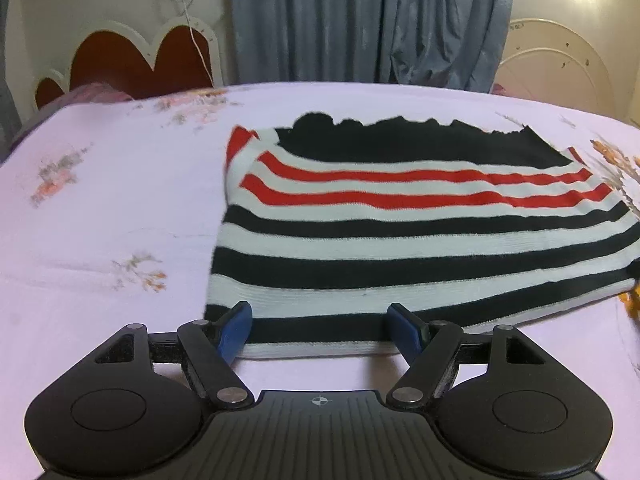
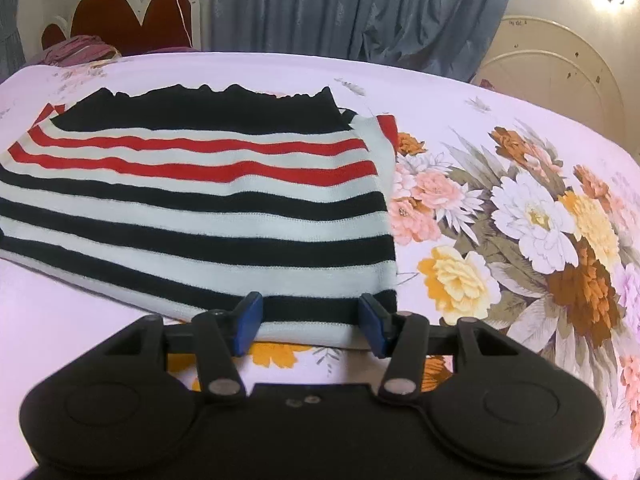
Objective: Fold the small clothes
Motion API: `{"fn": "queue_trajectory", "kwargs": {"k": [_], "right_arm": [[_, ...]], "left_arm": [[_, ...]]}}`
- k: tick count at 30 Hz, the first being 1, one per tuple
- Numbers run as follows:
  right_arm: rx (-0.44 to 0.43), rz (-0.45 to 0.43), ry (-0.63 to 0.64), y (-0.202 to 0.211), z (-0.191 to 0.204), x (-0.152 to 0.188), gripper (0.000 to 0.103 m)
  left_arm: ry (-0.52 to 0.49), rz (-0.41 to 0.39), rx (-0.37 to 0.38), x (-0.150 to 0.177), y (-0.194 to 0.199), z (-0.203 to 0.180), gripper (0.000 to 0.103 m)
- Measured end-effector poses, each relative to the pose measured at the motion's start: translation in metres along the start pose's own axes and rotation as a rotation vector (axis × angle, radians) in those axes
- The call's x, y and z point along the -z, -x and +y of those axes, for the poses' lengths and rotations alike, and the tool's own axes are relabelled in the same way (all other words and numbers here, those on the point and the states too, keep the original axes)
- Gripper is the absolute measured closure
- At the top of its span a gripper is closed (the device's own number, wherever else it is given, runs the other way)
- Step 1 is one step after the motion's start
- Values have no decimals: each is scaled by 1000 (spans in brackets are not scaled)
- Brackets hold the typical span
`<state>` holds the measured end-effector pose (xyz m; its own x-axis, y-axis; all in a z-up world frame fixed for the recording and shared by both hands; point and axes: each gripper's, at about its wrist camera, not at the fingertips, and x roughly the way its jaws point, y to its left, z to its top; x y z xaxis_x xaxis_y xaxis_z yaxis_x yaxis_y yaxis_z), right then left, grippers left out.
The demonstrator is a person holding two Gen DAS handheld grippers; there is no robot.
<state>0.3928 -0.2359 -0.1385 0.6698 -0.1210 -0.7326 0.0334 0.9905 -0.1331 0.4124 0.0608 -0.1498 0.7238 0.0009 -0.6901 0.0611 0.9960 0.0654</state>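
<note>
Looking down at a striped sweater (image 1: 400, 216) lying flat on the bed (image 1: 120, 208), already folded into a rough rectangle with its black part toward the far edge and the black and white stripes toward the near edge. 2 red stripes run across the middle. The left gripper (image 1: 320, 330) sits at the near left corner of the sweater with its blue fingers (image 1: 236, 330) spread wide apart; the hem lies between them but they aren't pinching anything. The right gripper (image 2: 310, 322) is at the near right corner, jaws partly open either side of the hem, and I can't tell if the pads actually touch the fabric. Big flower print on the sheet (image 2: 520, 216) to the right, grey curtain (image 1: 360, 20) behind the bed.
</note>
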Motion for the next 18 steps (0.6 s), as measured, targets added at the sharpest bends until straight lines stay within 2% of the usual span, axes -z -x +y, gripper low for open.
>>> {"fn": "queue_trajectory", "kwargs": {"k": [2,4,10,13,15,18], "right_arm": [[15,-19,-2,4,-2,-1,56],[14,23,-23,-4,-10,2,58],[30,23,8,-8,-6,4,58],[41,-15,20,5,-5,4,59],[53,5,51,-1,-5,11,58],[28,23,19,-2,-11,6,58]], "left_arm": [[-2,10,-3,1,-2,2,30],[8,21,5,4,-5,5,30],[-11,28,-7,4,-8,1,30],[-10,-2,-21,7,0,0,30],[-9,20,-10,10,-8,2,29],[-6,58,-20,-1,-8,0,29]]}}
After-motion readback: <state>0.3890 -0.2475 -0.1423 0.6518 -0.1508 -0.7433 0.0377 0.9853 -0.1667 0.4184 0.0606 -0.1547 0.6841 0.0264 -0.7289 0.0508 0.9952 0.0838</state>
